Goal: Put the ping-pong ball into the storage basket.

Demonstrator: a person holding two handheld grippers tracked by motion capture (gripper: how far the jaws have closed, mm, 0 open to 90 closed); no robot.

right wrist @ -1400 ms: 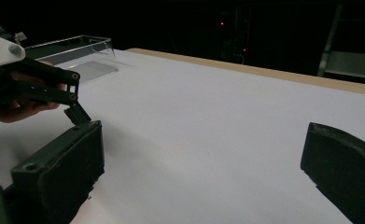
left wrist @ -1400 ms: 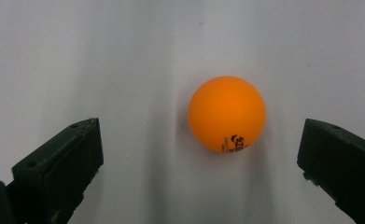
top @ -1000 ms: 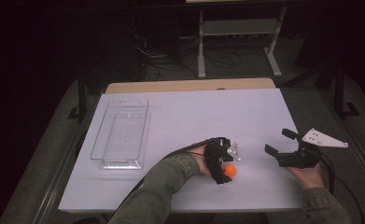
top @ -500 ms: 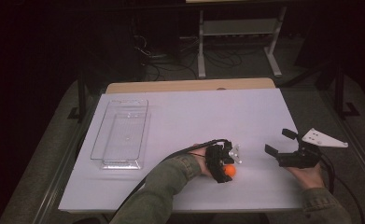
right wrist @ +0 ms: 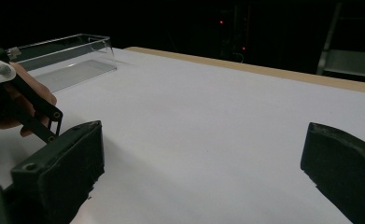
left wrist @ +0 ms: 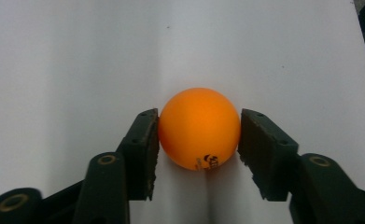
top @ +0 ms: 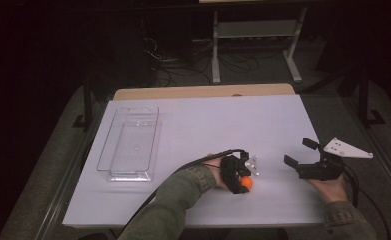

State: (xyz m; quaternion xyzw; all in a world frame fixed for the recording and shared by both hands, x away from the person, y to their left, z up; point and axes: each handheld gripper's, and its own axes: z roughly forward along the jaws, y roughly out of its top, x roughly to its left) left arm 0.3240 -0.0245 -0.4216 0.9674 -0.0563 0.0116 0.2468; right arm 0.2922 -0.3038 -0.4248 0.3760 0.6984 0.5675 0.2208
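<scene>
Orange ball (left wrist: 200,128) between the left gripper's (left wrist: 199,140) jaws, near the table's (top: 203,125) front edge.

Both pads touch the ball's sides, gripping it; its underside is hidden. The right gripper (top: 299,154), just beside, holds nothing, jaws wide apart. Farther left, a clear tray (top: 128,142) lies, its far end cut off in the right gripper view.

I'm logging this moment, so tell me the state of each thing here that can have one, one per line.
Left claw: closed around the orange ball, both pads touching it.
Orange ball: gripped between the pads, low at the white table.
Right claw: open, nothing between its jaws, held over the table.
Clear tray: empty, upright on the table's left side.
White table: bears the tray.
</scene>
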